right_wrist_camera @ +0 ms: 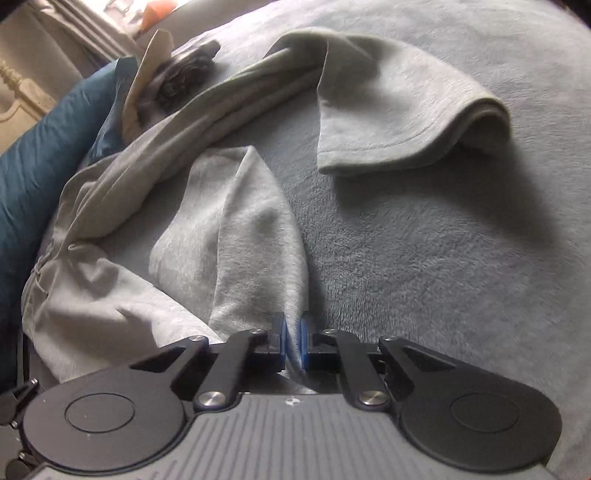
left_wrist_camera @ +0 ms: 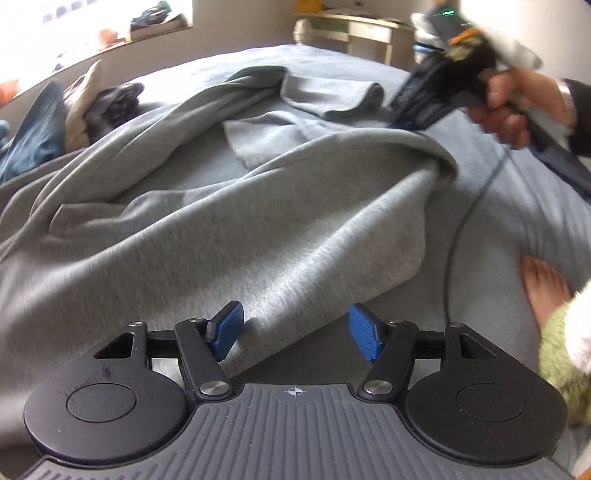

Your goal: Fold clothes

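Note:
A light grey garment (left_wrist_camera: 229, 221) lies rumpled across a grey-blue blanket-covered bed (left_wrist_camera: 524, 206). My left gripper (left_wrist_camera: 295, 330) hangs open just above the garment's near edge, blue pads apart with nothing between them. In the left wrist view the right gripper (left_wrist_camera: 417, 110) is at the far right, held by a hand (left_wrist_camera: 513, 107), pinching a raised fold of the garment. In the right wrist view my right gripper (right_wrist_camera: 293, 341) is shut on a thin edge of the grey garment (right_wrist_camera: 236, 229). One sleeve (right_wrist_camera: 399, 122) lies flat further away.
A pile of other clothes, blue (left_wrist_camera: 37, 136), beige and dark, sits at the bed's far left. A bare foot (left_wrist_camera: 546, 291) and a fuzzy green and white cuff (left_wrist_camera: 569, 354) are at the right. A thin cable (left_wrist_camera: 461, 225) runs over the blanket. A desk (left_wrist_camera: 373, 29) stands behind the bed.

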